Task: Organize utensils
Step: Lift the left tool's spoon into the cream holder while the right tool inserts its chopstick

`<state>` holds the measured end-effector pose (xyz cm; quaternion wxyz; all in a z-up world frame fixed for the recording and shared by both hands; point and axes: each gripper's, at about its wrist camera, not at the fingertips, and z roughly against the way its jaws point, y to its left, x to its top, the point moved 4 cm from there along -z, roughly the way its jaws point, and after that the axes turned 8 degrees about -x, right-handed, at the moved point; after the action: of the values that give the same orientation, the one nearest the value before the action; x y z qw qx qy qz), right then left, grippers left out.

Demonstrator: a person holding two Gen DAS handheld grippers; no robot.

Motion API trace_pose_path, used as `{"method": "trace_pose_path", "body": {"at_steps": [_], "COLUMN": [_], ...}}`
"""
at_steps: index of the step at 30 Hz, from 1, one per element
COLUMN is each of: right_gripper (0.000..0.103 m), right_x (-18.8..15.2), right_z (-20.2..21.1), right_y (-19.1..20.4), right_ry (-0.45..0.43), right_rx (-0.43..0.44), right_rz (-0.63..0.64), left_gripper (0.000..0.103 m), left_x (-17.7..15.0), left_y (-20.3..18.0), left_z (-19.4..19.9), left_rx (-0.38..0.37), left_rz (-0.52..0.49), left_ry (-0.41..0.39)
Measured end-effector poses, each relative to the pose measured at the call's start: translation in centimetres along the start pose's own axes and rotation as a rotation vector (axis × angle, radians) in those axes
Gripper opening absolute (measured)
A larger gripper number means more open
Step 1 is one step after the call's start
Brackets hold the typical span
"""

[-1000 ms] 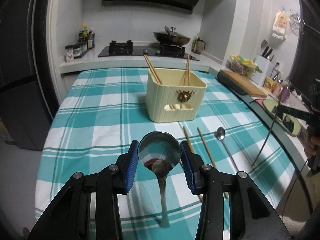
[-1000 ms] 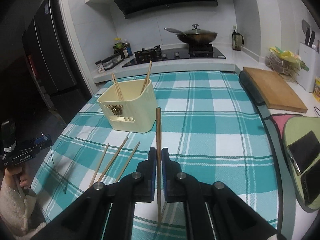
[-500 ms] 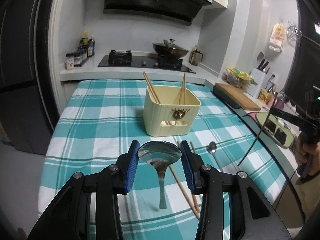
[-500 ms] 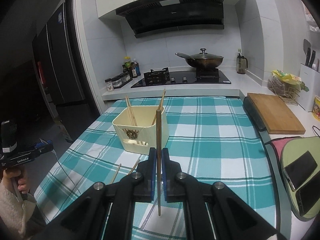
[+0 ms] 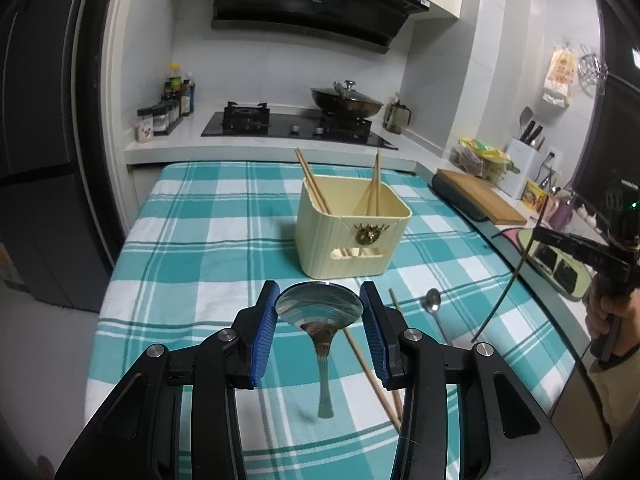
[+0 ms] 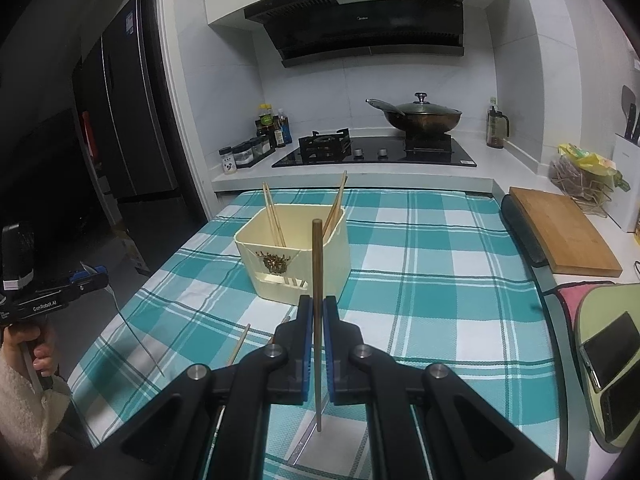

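Observation:
My left gripper [image 5: 319,312] is shut on a large steel spoon [image 5: 320,312], gripped by its bowl, handle hanging down above the checked cloth. My right gripper [image 6: 316,312] is shut on a dark wooden chopstick [image 6: 317,264], held upright. The cream utensil box [image 5: 352,232] stands mid-table with several chopsticks inside; it also shows in the right wrist view [image 6: 294,256], just beyond the held chopstick. Loose chopsticks [image 5: 370,364] and a small spoon [image 5: 434,304] lie on the cloth in front of the box. One loose chopstick [image 6: 239,344] shows left of my right gripper.
The teal checked tablecloth [image 5: 200,248] covers the table. A wooden cutting board [image 6: 564,232] lies at the right edge, phones on a green mat [image 6: 608,356] nearer. The stove with a wok [image 6: 416,116] and spice bottles [image 6: 268,128] stand behind. A dark fridge [image 6: 120,120] is left.
Both grippers have risen and pulled back from the table with their loads. The box now sits farther off and lower in both views.

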<state>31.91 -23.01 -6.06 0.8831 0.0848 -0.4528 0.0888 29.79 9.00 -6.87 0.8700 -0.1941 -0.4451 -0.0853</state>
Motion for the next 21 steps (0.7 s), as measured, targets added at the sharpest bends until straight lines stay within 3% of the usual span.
{"method": "trace_pose_path", "body": {"at_steps": [7, 12, 17, 19, 21], "right_gripper": [0.005, 0.005, 0.005, 0.005, 0.005], "right_x": [3.9, 11.3, 16.9, 17.8, 17.5], "right_z": [-1.2, -1.3, -2.4, -4.4, -7.6], "right_y": [0.4, 1.3, 3.2, 4.2, 5.1], "right_ry": [-0.027, -0.184, -0.355, -0.373, -0.329], "right_rx": [-0.022, -0.024, 0.003, -0.003, -0.009], "right_rz": [0.053, 0.062, 0.052, 0.067, 0.089], "left_gripper": [0.042, 0.042, 0.042, 0.042, 0.042], "left_x": [7.6, 15.2, 20.2, 20.7, 20.6], "left_y": [0.0, -1.1, -1.9, -1.8, -1.5], "left_z": [1.9, 1.4, -2.9, -5.9, -9.1], "left_rx": [-0.061, -0.047, -0.042, -0.020, -0.006], "left_rz": [0.004, -0.017, 0.011, 0.021, 0.034], "left_ry": [-0.106, -0.263, -0.359, -0.343, -0.297]}}
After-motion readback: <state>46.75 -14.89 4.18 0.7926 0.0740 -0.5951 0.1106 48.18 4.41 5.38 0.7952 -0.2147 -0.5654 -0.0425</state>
